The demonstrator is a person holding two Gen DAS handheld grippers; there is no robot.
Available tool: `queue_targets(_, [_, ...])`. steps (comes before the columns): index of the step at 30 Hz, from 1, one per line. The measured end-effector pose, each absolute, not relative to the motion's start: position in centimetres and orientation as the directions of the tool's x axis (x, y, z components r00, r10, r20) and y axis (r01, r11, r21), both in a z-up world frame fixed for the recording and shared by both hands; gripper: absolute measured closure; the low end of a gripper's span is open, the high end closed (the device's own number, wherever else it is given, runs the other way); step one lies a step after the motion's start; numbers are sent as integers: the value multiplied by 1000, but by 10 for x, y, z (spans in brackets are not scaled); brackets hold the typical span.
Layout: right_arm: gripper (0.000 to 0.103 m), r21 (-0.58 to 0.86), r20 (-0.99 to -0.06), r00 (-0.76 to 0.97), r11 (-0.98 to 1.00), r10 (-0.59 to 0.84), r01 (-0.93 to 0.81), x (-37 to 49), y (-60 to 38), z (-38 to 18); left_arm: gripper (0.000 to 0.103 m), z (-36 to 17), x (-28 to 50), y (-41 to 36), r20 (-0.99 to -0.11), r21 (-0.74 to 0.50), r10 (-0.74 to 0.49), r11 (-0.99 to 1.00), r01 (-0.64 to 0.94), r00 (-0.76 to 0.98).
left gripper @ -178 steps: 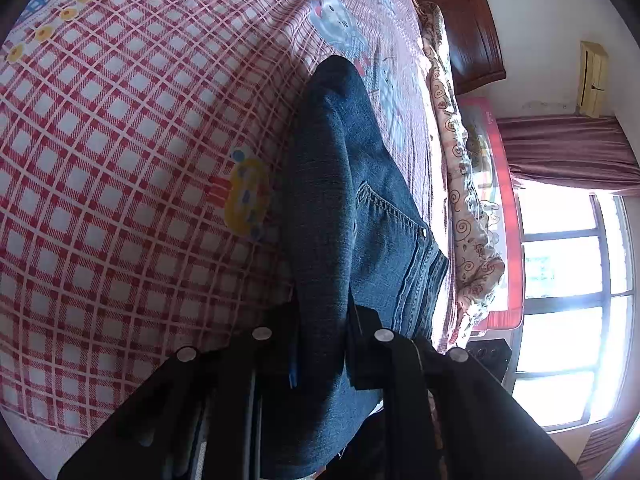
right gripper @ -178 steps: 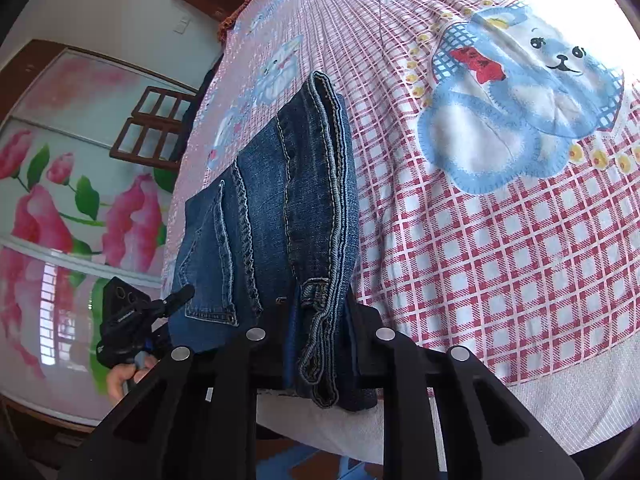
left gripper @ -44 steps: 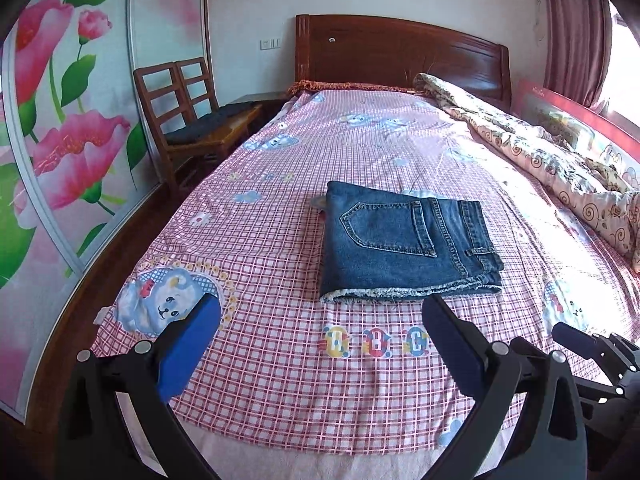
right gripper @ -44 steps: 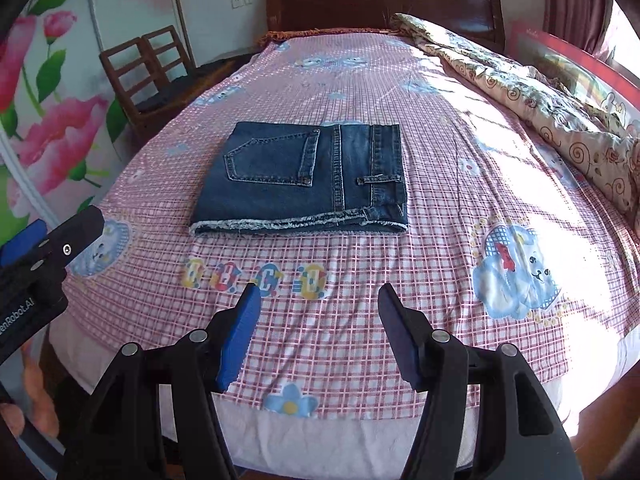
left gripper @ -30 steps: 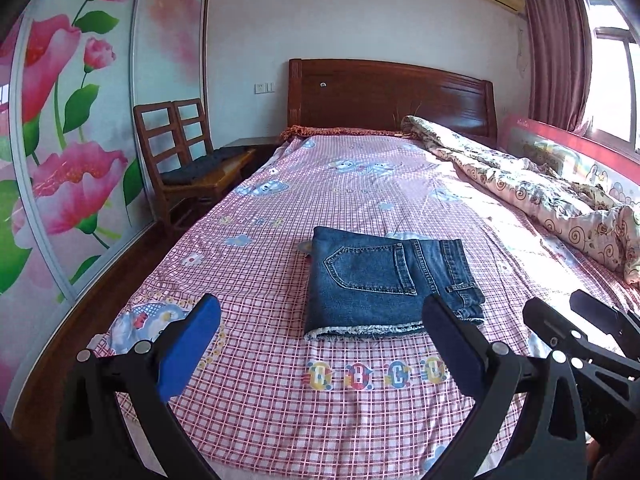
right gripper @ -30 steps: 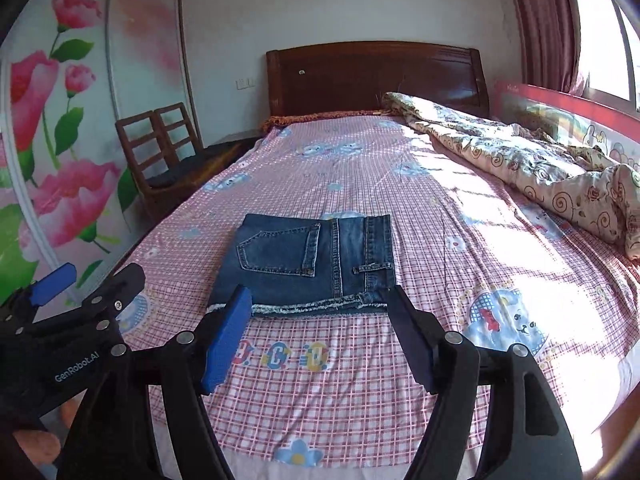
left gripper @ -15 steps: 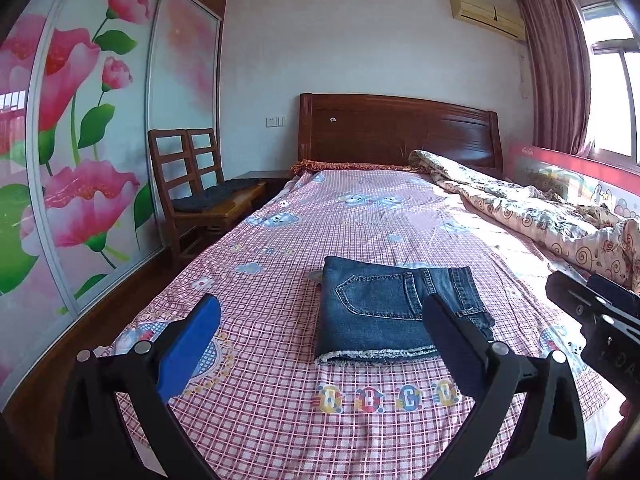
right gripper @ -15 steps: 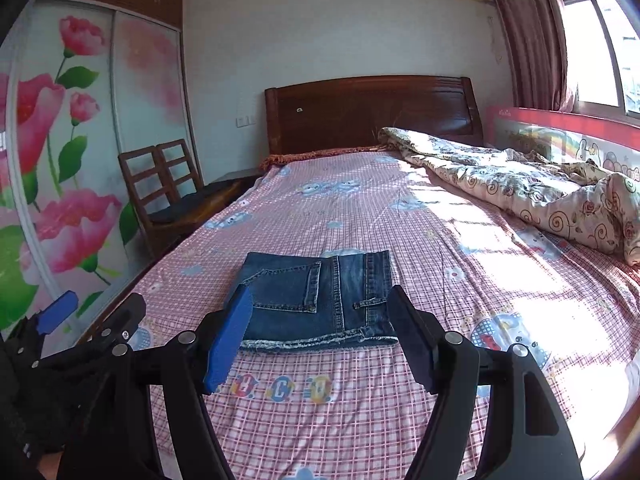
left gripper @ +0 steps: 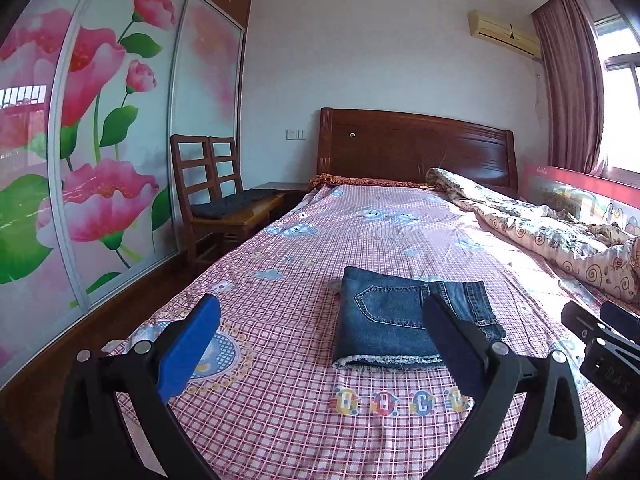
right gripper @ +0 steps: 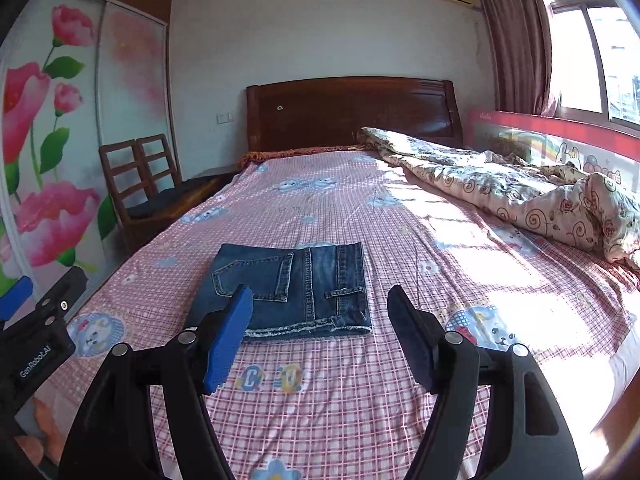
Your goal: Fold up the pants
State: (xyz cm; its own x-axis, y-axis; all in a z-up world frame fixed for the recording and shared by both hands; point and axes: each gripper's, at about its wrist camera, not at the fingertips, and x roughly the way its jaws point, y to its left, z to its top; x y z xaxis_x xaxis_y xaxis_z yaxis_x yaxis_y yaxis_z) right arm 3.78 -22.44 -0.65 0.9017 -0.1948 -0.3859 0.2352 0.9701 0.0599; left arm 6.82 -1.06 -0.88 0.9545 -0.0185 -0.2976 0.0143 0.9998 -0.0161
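Note:
The blue denim pants (left gripper: 400, 320) lie folded into a flat rectangle on the pink checked bedsheet (left gripper: 280, 412), back pocket up, frayed hem toward me. They also show in the right wrist view (right gripper: 296, 288). My left gripper (left gripper: 320, 320) is open and empty, held back above the bed's foot, well short of the pants. My right gripper (right gripper: 320, 320) is open and empty too, also short of the pants. Each gripper shows at the edge of the other's view.
A crumpled floral quilt (right gripper: 520, 196) lies along the bed's right side by the window. A dark wooden headboard (left gripper: 412, 148) stands at the far end. Wooden chairs (left gripper: 216, 200) and a flowered sliding wardrobe (left gripper: 80, 160) stand on the left.
Both grippers, earlier shut on the pants, have let go and drawn back and up from the bed. The folded pants have stayed flat in place.

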Motion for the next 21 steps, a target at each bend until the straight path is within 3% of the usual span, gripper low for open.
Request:
queue_targets(5, [33, 64, -349, 917, 971, -195, 231, 33, -225, 1, 2, -8, 68, -13, -290, -16, -37, 999, 34, 956])
queue_targets(21, [33, 75, -370, 913, 974, -174, 216, 34, -221, -2, 2, -9, 69, -14, -308, -35, -64, 998, 56, 949])
